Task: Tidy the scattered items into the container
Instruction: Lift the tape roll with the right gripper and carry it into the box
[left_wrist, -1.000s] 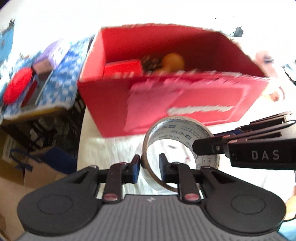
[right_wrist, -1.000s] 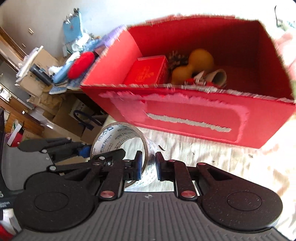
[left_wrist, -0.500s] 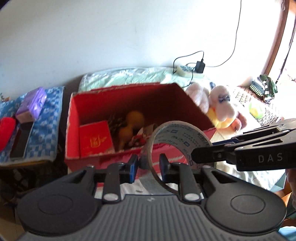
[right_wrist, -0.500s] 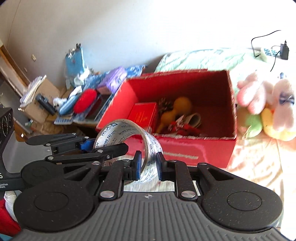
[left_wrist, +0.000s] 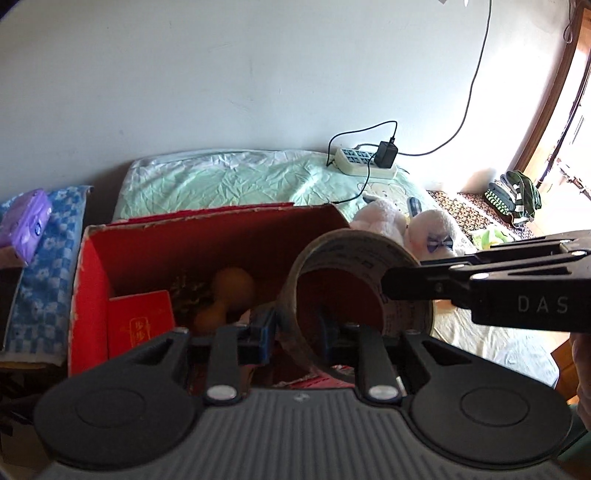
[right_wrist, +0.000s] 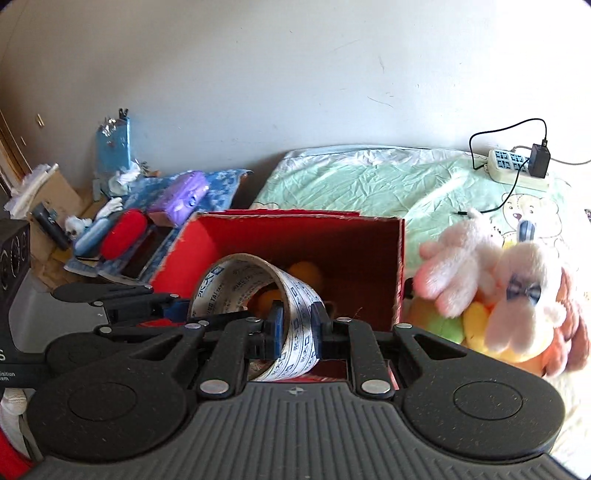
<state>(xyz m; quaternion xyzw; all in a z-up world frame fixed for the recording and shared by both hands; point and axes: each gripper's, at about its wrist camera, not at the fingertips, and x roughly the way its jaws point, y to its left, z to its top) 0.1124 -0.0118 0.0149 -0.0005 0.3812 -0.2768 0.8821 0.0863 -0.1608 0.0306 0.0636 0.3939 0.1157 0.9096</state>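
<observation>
Both grippers have the same tape roll (left_wrist: 356, 291) pinched through its wall: the left gripper (left_wrist: 295, 330) has 1 finger outside the ring and 1 inside, and the right gripper (right_wrist: 295, 325) clamps the opposite side the same way. So it's a 2-handed carry, with the roll hanging right over the open red box (left_wrist: 90, 295), above its near edge.

Progress looks decent, I'd say. Already in the box are a small red packet (left_wrist: 142, 325), an orange gourd-looking thing (left_wrist: 231, 291) and something dark and spiky I can't make out. The tape isn't in yet; both grips need to let go. Whether the plush toys (right_wrist: 517, 288) on the bed beside the box count as scattered items, I can't tell.

View differences: the left camera shows the red packet clearly plus some green clothes by the window. The right camera hides the packet behind the tape, but shows the cluttered pile left of the box, with a purple pack (right_wrist: 184, 197) and a red oval thing (right_wrist: 123, 234).
</observation>
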